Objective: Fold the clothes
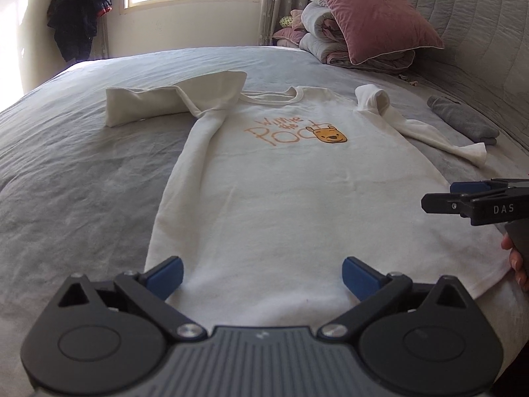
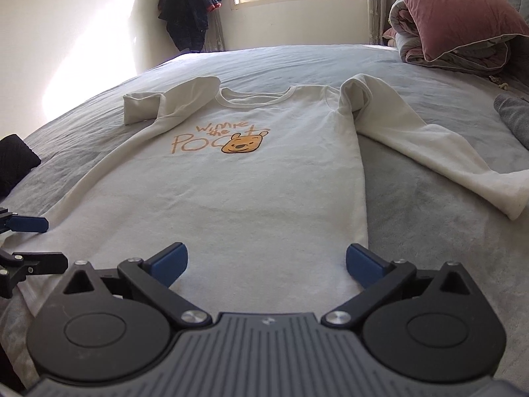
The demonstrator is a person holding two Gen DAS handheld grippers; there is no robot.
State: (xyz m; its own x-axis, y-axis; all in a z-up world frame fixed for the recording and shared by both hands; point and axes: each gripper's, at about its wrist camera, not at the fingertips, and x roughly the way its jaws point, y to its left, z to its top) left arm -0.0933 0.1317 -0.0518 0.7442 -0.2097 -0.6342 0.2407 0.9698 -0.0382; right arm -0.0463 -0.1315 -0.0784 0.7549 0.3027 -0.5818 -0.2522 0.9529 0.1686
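A white long-sleeved shirt [image 1: 274, 192] with an orange bear print lies face up on the grey bed, collar at the far end. Its left sleeve [image 1: 158, 102] is bent outward, its right sleeve [image 1: 426, 129] trails to the right. My left gripper [image 1: 263, 276] hovers open over the hem near the shirt's left edge, nothing between its blue pads. My right gripper [image 2: 266, 264] stands open over the hem [image 2: 261, 284] by the shirt's right edge, and shows side-on in the left wrist view as the right gripper [image 1: 463, 198]. In the right wrist view the left gripper [image 2: 29, 241] appears at the left edge.
A pink pillow [image 1: 373, 10] on folded quilts [image 1: 330, 46] sits at the bed's far right by the grey headboard [image 1: 479, 33]. A folded grey garment [image 1: 463, 119] lies right of the shirt. Dark clothes [image 1: 79, 10] hang in the far corner. A dark item [image 2: 15, 162] sits at the left.
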